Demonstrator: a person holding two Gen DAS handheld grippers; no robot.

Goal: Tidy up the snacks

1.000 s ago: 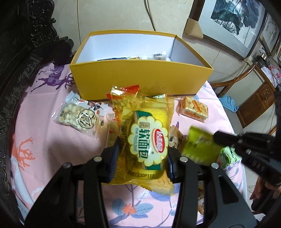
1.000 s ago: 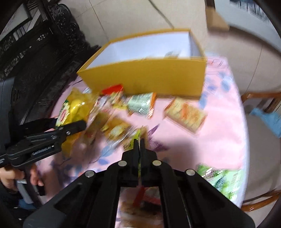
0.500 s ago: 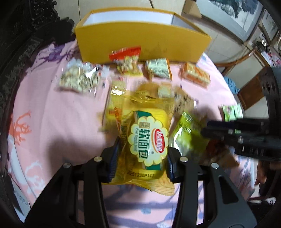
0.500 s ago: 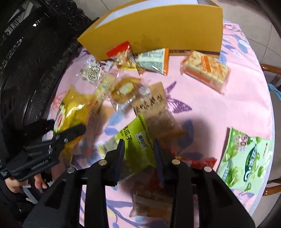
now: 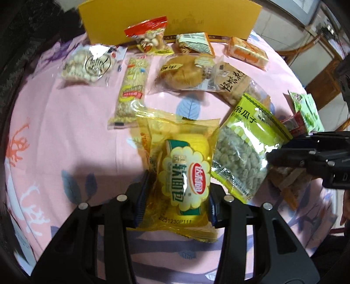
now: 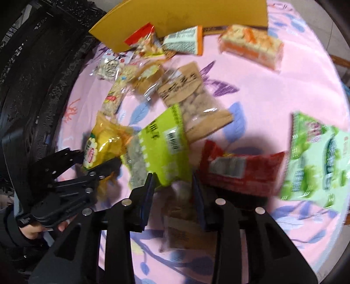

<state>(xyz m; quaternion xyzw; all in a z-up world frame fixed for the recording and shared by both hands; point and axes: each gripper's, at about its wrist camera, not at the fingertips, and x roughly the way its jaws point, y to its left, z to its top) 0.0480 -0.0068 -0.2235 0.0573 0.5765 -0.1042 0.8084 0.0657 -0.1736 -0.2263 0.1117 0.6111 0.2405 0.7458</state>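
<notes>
Clamped in the left gripper (image 5: 177,194), between its blue pads, we see the yellow bread packet (image 5: 186,179), held low over the pink tablecloth (image 5: 65,131), while the right gripper (image 6: 172,187) has its jaws opening around the tail of the lime-green seed bag (image 6: 161,148); the pads appear clear of the wrapper, though blur in the right wrist view leaves us unsure of a light touch. We judge the main risk to be that the seed bag, once let go, settles onto the brown nut pouch (image 6: 192,98) and the red wrapper (image 6: 240,168), adding to the heap rather than sorting it. A second risk lies in the closeness of the two tools: the bread packet and seed bag sit just beside each other, so the bread's loose film could catch on the bag's edge. From the left wrist view we read the bread packet's label and the row of small snacks near the yellow box (image 5: 170,19), whose interior is out of sight. Only the right wrist view shows the pale green bag (image 6: 317,159) in full and the hand (image 6: 32,231) behind the left tool.
</notes>
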